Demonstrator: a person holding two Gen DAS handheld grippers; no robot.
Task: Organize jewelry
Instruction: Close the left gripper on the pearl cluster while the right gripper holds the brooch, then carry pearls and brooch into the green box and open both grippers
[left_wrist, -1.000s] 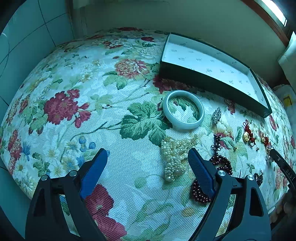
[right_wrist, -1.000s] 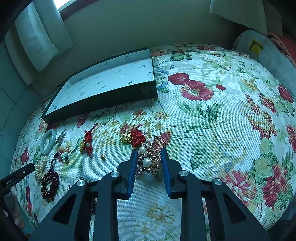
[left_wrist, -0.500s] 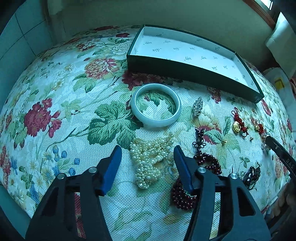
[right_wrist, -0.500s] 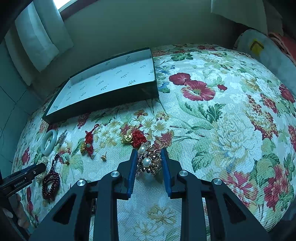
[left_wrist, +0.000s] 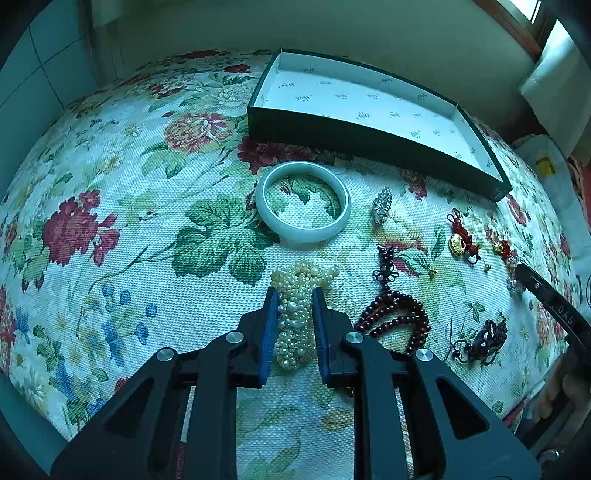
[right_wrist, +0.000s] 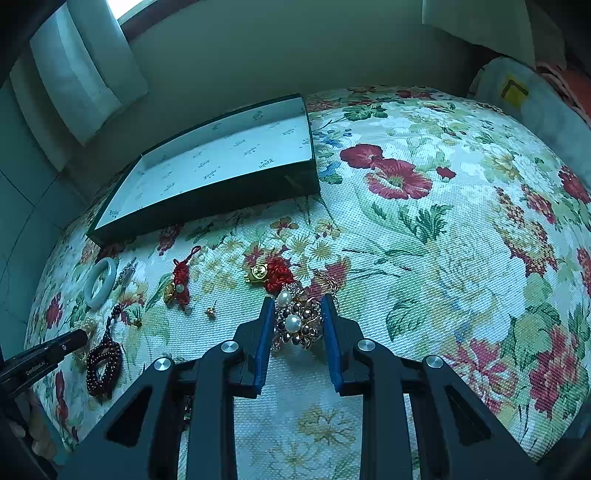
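The left gripper (left_wrist: 294, 295) had just been closing and clamped the pearl bundle (left_wrist: 300, 306), six o'clock of the jade bangle (left_wrist: 303, 201). The right gripper (right_wrist: 297, 306) gripped a pearl brooch (right_wrist: 297, 323), five o'clock of the open box (right_wrist: 207, 206).

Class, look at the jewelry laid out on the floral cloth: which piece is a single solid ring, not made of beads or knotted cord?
The pale green bangle, lying flat between the pearl strand and the box.

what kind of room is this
Probably a home room, perhaps a bedroom: a floral tablecloth, curtained window and folded bedding at the edge.
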